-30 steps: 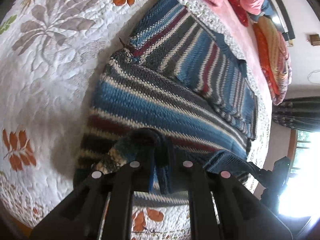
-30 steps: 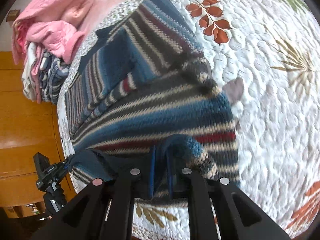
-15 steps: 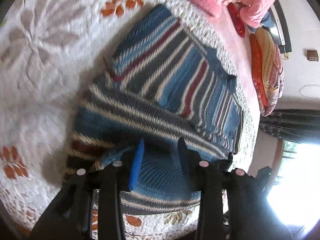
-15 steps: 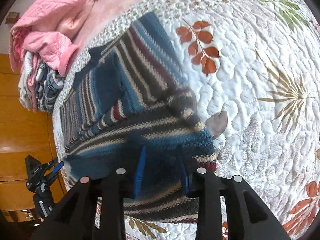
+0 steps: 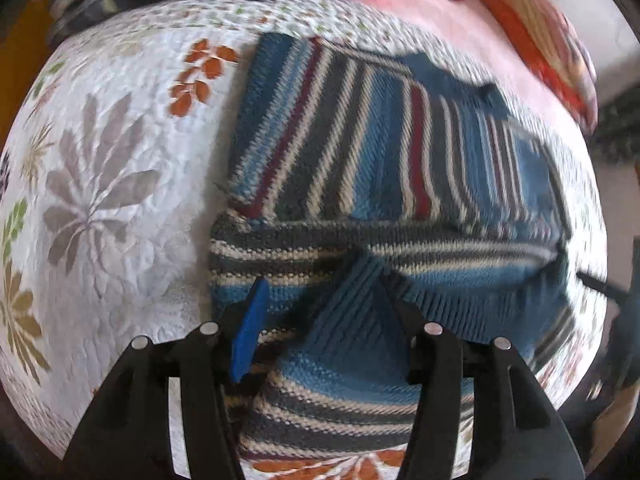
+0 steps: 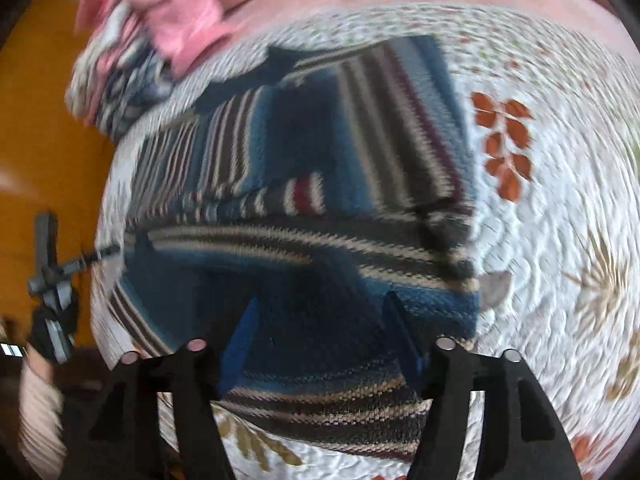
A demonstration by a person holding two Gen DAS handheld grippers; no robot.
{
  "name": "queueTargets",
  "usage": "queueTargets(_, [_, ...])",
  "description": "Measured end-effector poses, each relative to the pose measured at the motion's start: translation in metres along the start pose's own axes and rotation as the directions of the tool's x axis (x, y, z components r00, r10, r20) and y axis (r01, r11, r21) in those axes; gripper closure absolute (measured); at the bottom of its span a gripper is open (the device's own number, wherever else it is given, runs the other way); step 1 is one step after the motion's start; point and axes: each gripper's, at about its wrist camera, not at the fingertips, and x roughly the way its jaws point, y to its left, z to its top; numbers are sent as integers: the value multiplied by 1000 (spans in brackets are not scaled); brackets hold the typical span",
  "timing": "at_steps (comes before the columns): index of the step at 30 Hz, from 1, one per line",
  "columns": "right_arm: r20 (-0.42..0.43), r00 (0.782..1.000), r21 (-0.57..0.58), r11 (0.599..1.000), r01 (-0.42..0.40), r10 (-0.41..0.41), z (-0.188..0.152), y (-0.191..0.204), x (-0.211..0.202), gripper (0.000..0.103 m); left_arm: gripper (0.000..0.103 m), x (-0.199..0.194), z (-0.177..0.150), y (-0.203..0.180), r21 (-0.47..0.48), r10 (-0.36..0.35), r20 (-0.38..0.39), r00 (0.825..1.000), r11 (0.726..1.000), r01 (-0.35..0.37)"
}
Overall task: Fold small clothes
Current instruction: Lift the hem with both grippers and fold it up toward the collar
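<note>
Sweater (image 5: 380, 184): we see it striped, folded, lying centre frame on the quilted bed (image 5: 120, 200), long axis running left to right.
Left gripper (image 5: 320, 300): fingers spread wide over its near edge, gripping nothing.
Right gripper (image 6: 320, 316): likewise wide apart, empty.

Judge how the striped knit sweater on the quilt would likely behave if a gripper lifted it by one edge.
The striped knit sweater would probably sag, since it already lies in soft folds. Its thick, ribbed yarn suggests good grip and some weight. The fold may well fall open on the quilt.
</note>
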Motion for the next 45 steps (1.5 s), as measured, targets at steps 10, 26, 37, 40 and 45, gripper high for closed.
queueTargets(10, [-93, 994, -181, 983, 38, -55, 3, 4, 34, 31, 49, 26, -8, -7, 202, 13, -45, 999, 979, -3])
queueTargets(26, [-59, 998, -234, 972, -9, -5, 4, 8, 21, 92, 95, 28, -15, -31, 302, -45, -41, 998, 952, 55])
queueTargets(37, [150, 976, -166, 977, -131, 156, 22, 0, -55, 93, 95, -64, 2, -34, 276, -225, 223, 949, 948, 160])
queueTargets(40, [207, 961, -136, 978, -157, 183, 29, -5, -72, 93, 95, -77, 12, -38, 251, -243, 289, 926, 953, 172])
queueTargets(45, [281, 940, -106, 980, -171, 195, 46, -9, -92, 93, 95, -85, 28, -30, 176, -227, 373, 899, 969, 171])
